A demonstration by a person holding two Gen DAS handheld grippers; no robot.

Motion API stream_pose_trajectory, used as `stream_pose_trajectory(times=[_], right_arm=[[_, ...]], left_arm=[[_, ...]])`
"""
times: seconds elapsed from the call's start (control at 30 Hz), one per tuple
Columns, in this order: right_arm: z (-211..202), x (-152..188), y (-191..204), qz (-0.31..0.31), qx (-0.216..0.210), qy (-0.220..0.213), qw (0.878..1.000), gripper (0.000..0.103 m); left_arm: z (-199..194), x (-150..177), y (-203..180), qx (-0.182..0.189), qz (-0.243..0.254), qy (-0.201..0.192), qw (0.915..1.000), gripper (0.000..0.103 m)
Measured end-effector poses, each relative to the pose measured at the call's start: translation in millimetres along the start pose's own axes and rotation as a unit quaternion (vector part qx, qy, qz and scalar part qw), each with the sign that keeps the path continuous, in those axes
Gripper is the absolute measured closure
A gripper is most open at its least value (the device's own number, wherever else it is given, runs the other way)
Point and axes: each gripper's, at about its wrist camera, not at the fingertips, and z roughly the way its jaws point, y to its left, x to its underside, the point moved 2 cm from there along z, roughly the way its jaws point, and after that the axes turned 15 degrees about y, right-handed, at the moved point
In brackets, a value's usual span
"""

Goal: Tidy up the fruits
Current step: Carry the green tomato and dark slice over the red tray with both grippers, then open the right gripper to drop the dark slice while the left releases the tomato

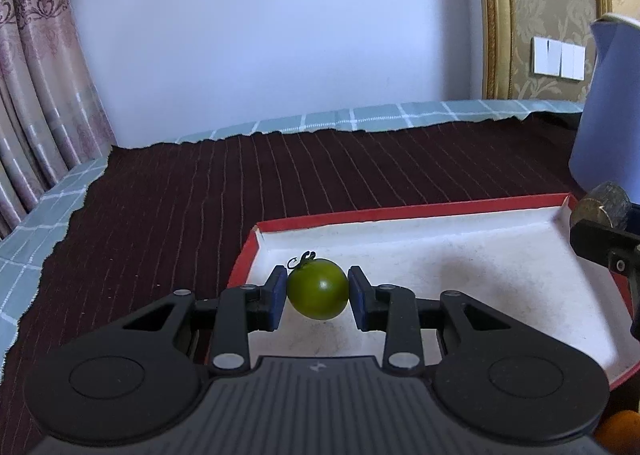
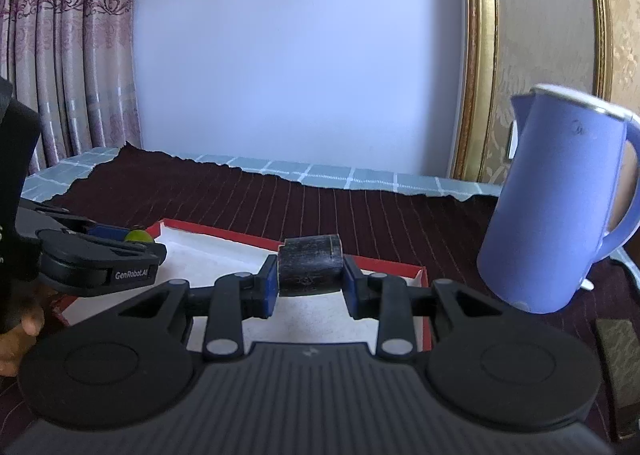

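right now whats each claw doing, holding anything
Left claw: closed on a small green tomato, above the red-rimmed tray.
Right claw: closed on a dark, blocky object; what it is cannot be told.

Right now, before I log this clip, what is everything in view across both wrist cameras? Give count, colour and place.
green tomato: one, green, clamped in the left hand-held gripper over the tray
dark block: one, blackish, clamped in the right hand-held gripper over the tray
tray: one, red rim, white inside, on the dark cloth
kettle: one, blue, right of the tray
dark cloth: one, maroon with thin stripes, over the checked cloth
checked cloth: one, pale green, along the edges
orange fruit: one, orange, bottom right corner, mostly hidden
left hand-held gripper: one, black with blue pads
right hand-held gripper: one, black with blue pads
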Motion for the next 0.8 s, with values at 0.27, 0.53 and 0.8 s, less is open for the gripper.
stream_pose_trajectory(times=[0.27, 0.53, 0.8], right_arm=[[34.4, -8.3, -6.6, 0.007, 0.009, 0.034, 0.999, 0.072], [54.2, -12.6, -13.5, 0.013, 0.021, 0.054, 0.998, 0.072], [65.0, -17.6, -14.1, 0.008, 0.031, 0.068, 0.997, 0.072]], left_arm=[[28.1, -14.8, -8.6, -0.005, 0.003, 0.029, 0.9996, 0.071], [45.3, -20.2, -15.8, -0.007, 0.007, 0.042, 0.9991, 0.071], [50.4, -24.2, -22.5, 0.002, 0.009, 0.045, 0.999, 0.071]])
